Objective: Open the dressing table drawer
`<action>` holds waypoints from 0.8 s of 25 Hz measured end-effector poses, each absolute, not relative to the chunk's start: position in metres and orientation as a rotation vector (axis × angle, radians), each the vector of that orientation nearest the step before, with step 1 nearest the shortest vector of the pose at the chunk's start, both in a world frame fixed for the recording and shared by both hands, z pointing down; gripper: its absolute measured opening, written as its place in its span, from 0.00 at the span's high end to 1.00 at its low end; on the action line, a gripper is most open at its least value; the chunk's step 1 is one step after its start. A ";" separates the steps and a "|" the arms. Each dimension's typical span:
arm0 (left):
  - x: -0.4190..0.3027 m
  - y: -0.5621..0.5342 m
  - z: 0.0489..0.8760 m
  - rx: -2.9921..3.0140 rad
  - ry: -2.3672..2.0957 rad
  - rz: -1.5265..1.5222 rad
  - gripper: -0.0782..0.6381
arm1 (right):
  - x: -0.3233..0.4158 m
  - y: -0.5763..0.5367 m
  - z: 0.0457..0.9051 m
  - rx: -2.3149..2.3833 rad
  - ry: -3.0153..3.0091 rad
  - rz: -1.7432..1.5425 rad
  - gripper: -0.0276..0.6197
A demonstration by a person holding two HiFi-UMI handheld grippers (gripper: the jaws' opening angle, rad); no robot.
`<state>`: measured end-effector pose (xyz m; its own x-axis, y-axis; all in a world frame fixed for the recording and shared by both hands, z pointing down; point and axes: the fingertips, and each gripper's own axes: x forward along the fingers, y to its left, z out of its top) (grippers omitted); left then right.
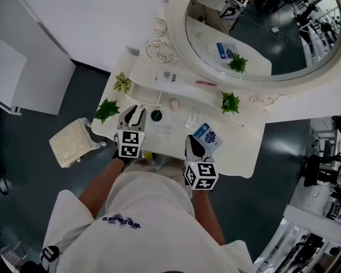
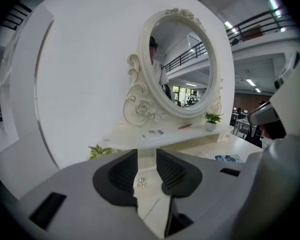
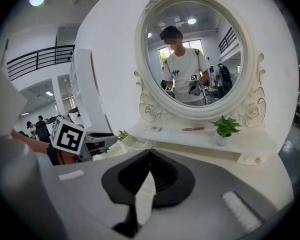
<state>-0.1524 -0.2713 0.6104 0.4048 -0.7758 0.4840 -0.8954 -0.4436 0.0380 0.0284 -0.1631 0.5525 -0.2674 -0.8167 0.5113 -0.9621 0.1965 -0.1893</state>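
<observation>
Over the dressing table's near edge: left gripper spread, crystal knob showing untouched in its gap; right gripper pressed together, empty.

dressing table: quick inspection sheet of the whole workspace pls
surface: white dressing table, top mostly bare
job's things: small drawer under the shelf's left end looks pulled out; crystal knob shows in the gap between the left jaws, pads off it
clutter: blue packet, black round item, red pen, potted plants
grippers: left gripper open; right gripper shut, empty
cables: nothing seen on the table
surroundings: oval mirror, cushioned stool, dark floor
</observation>
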 end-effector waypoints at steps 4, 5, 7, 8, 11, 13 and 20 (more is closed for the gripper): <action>-0.154 -0.258 0.568 2.453 -1.450 0.528 0.76 | 0.027 -0.175 0.530 1.675 -2.221 0.645 0.94; -0.151 -0.255 0.558 2.482 -1.417 0.510 0.77 | 0.025 -0.179 0.522 1.672 -2.236 0.628 0.94; -0.141 -0.250 0.539 2.556 -1.326 0.466 0.79 | 0.025 -0.187 0.505 1.689 -2.269 0.588 0.94; -0.135 -0.249 0.528 2.594 -1.292 0.443 0.81 | 0.025 -0.191 0.495 1.701 -2.288 0.566 0.94; -0.120 -0.251 0.486 2.672 -1.255 0.359 0.84 | 0.023 -0.202 0.463 1.722 -2.343 0.486 0.94; -0.111 -0.255 0.462 2.706 -1.244 0.299 0.85 | 0.025 -0.209 0.443 1.737 -2.363 0.428 0.94; -0.086 -0.260 0.415 2.829 -1.181 0.224 0.88 | 0.034 -0.229 0.400 1.810 -2.395 0.313 0.94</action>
<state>-0.0860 -0.2603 0.4154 0.6946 -0.7014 0.1601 -0.7113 -0.7029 0.0068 0.0340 -0.2286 0.3996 -0.2759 -0.9352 0.2218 -0.9608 0.2621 -0.0899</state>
